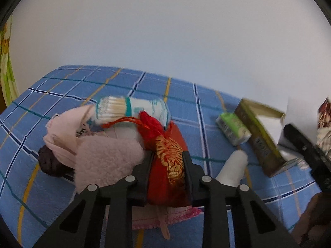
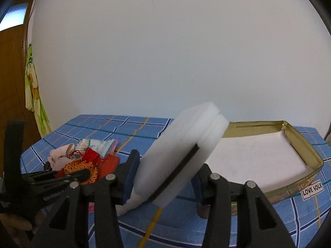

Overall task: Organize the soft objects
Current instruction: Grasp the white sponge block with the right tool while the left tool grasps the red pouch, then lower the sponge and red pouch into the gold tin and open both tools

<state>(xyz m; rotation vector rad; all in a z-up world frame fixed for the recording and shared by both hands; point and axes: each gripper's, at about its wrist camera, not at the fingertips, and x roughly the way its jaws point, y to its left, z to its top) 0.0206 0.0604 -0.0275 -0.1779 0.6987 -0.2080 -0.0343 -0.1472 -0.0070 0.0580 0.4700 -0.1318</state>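
The left gripper [image 1: 168, 165] has its two black fingers pressed against the sides of a red satin pouch with gold embroidery [image 1: 165, 163], pinching it at the body so the drawstring end trails ahead, a grip that should lift it cleanly off the heap. Just left of those fingers lies a fluffy pink fleece piece [image 1: 103, 161], and beyond the pouch a clear pack of cotton swabs [image 1: 132, 109]; a green tissue packet [image 1: 232, 129] sits further off to the right, all on the blue checked cloth [image 1: 72, 91]. The right gripper [image 2: 163, 175] clamps a thick white foam slab [image 2: 180, 150] tilted on edge between its blue pads, probably held ready for the shallow gold-rimmed cardboard box [image 2: 306, 153] ahead and to its right.
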